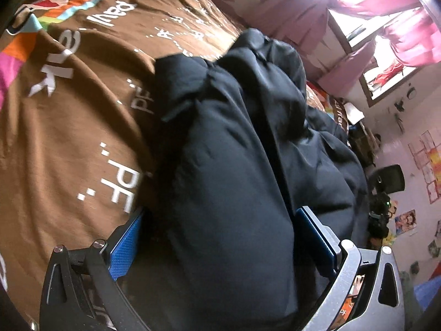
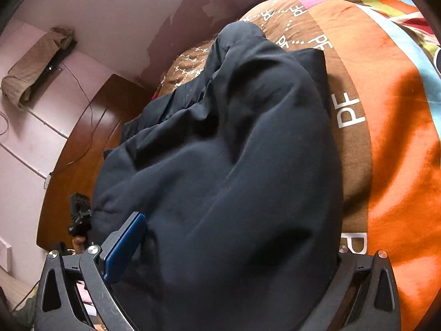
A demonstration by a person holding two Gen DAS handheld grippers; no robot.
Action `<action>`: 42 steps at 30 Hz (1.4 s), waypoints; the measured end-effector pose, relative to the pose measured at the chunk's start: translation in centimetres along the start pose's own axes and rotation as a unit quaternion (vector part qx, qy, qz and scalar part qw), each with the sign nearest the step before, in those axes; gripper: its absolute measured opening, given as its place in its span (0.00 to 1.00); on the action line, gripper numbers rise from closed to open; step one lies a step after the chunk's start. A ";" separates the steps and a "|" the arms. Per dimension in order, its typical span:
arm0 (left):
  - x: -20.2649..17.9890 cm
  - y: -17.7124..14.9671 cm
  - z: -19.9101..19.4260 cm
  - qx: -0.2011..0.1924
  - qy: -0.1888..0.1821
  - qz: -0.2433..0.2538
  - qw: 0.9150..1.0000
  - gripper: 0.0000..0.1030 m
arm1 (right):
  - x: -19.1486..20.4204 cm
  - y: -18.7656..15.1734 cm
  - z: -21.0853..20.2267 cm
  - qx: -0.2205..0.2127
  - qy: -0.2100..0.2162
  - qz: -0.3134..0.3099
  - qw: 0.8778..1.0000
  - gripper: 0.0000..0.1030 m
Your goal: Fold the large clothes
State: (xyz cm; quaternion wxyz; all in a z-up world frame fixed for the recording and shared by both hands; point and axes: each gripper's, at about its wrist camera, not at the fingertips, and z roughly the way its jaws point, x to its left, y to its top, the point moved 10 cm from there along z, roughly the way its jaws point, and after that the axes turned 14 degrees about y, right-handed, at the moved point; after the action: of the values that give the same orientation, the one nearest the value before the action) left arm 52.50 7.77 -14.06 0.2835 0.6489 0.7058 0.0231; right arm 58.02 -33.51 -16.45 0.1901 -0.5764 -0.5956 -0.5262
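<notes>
**Dark garment bunched between both grippers on the bed**

A large dark navy garment lies heaped on a bed covered by a brown blanket printed with white letters and edged with bright coloured stripes. In the left wrist view, the garment runs from the near edge up toward the far middle, and a thick fold of it fills the space between the blue pads of the left gripper. The jaws stand wide apart with cloth pressed against both pads, holding the bundle. Pink curtains hang by a bright window at far right.

In the right wrist view, the same garment covers the middle, with the blanket at right. The right gripper has cloth bulging between its jaws; only the left blue pad shows, the other being buried under fabric, so it appears to grip the garment. A wooden floor lies at left.
</notes>
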 end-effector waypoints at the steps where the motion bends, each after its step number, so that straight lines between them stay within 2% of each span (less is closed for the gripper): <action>1: 0.0 -0.1 0.3 0.004 0.010 -0.001 1.000 0.99 | 0.1 0.0 0.3 0.002 -0.008 -0.001 1.000 1.00; 6: 0.4 -0.3 0.6 -0.004 0.020 -0.010 1.000 0.99 | -0.1 -0.4 1.5 0.011 -0.062 -0.040 0.997 1.00; 12: 0.7 -0.5 0.8 -0.011 0.020 -0.014 1.000 0.99 | -0.2 -0.5 1.7 0.000 -0.060 -0.045 0.997 1.00; 17: 0.7 -0.9 0.7 -0.016 0.001 -0.039 0.999 0.99 | -0.2 -1.3 1.1 0.002 -0.082 -0.067 0.994 1.00; 21: 0.7 -1.1 0.5 -0.013 -0.010 -0.048 0.999 0.98 | -0.1 -1.4 1.3 0.001 -0.082 -0.065 0.994 1.00; 23: 0.6 -1.2 0.2 -0.003 -0.006 -0.053 0.999 0.93 | 0.0 -1.4 1.4 -0.004 -0.090 -0.061 0.994 1.00; 27: 0.2 -0.9 -0.6 -0.001 0.009 -0.045 0.999 0.83 | 0.5 -1.1 1.3 -0.001 -0.136 -0.032 0.990 1.00; 31: -0.2 -0.8 -1.6 -0.012 0.015 -0.037 0.999 0.64 | 1.1 -1.4 1.2 -0.013 -0.148 -0.025 0.989 0.99; 33: -0.3 -0.8 -2.3 -0.023 0.019 -0.032 0.999 0.55 | 1.8 -1.4 1.2 -0.021 -0.158 -0.032 0.987 0.92; 34: -0.9 -0.8 -2.2 -0.028 0.022 -0.029 0.999 0.49 | 2.1 -1.5 1.2 -0.023 -0.162 -0.035 0.986 0.85; 36: -1.7 -0.7 -3.1 -0.048 0.029 -0.015 0.998 0.40 | 2.8 -1.5 1.0 -0.026 -0.170 -0.047 0.984 0.62; 37: -2.2 -0.6 -3.3 -0.055 0.035 -0.009 0.998 0.36 | 3.1 -1.6 0.9 -0.026 -0.171 -0.052 0.984 0.57; 39: -3.1 -0.5 -4.1 -0.071 0.049 0.006 0.996 0.31 | 4.2 -1.4 0.7 -0.028 -0.176 -0.071 0.981 0.36; 42: -4.4 -0.4 -5.4 -0.090 0.047 0.016 0.995 0.26 | 6.2 -0.9 0.2 -0.041 -0.176 -0.100 0.979 0.23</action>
State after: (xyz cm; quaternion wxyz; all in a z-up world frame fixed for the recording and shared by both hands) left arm 49.80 5.44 -8.08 0.3070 0.6300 0.7030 0.1212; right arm 55.67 -30.13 -11.66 0.0051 -0.6050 -0.6519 -0.4572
